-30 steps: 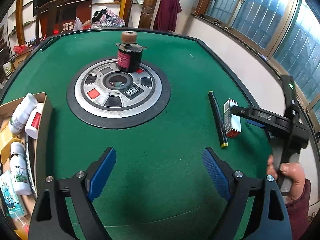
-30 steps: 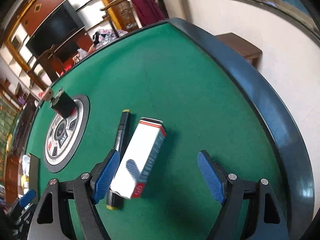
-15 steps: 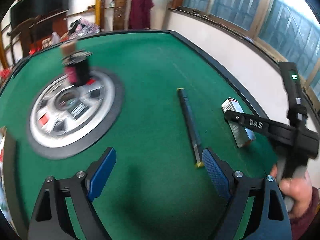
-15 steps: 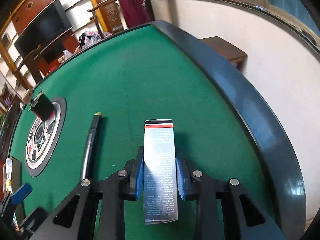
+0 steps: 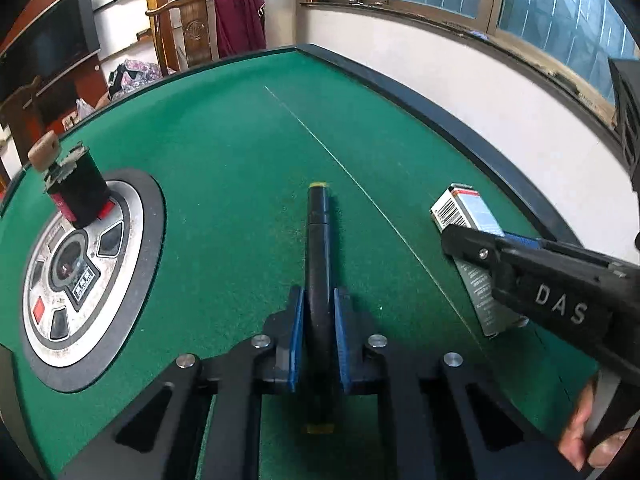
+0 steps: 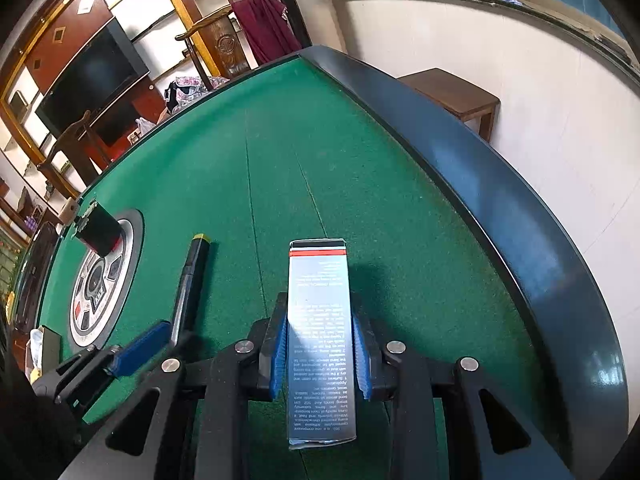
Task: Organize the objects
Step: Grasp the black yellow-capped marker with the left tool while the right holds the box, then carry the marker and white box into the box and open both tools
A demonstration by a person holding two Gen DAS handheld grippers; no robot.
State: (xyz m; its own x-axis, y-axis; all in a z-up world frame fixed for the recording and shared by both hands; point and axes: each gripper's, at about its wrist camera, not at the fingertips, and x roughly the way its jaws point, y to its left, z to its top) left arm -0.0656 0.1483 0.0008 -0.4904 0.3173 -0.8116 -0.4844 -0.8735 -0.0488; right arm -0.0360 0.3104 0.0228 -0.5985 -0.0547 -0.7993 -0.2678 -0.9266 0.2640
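Pads of the left gripper (image 5: 316,344) clamped on a black marker (image 5: 318,248), which lies on the green table (image 5: 224,152) and runs forward between the fingers, yellow tip ahead. Right gripper (image 6: 320,354) clenched on a small box (image 6: 320,320), gripped mid-length, red-striped end ahead of the fingertips. Marker lies left of the right fingers; dark ink bottle (image 5: 80,192) well off left.

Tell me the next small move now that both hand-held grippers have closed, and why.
Probably lift both straight up off the green felt. The left hand-held gripper is clamped on the black marker, the right hand-held gripper on the small box, and both items lie flat.
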